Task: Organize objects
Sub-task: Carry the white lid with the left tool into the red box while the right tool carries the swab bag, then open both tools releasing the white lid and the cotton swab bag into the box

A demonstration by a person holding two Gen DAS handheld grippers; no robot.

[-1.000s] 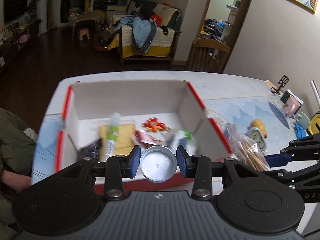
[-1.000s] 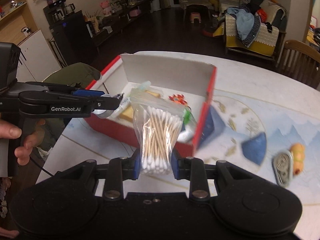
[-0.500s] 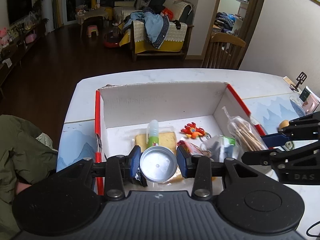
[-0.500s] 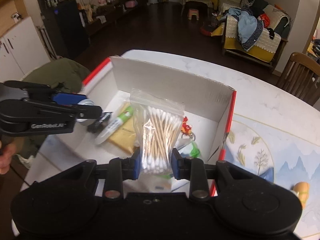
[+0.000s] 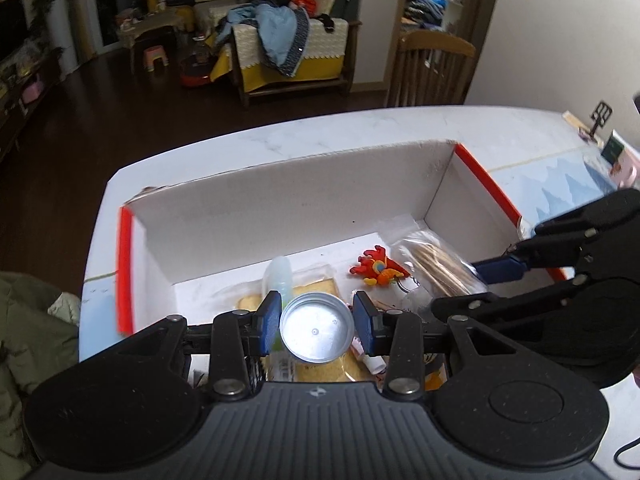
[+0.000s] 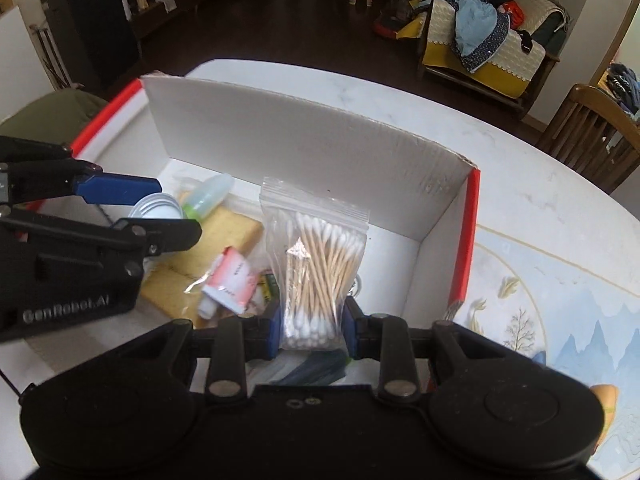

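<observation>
Left claw [image 5: 316, 322] pinching tin [image 5: 317, 327], right claw [image 6: 310, 326] pinching swab bag [image 6: 316, 268], box [image 5: 304, 196] contents half hidden

Left hand-held gripper [image 5: 316, 323] clamped, level; right hand-held gripper [image 6: 310, 327] clamped, alongside.

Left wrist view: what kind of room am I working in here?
Most likely a home living and dining area: a sofa piled with clothes, a wooden dining chair at the white table, and a small pink stool on dark flooring.
</observation>
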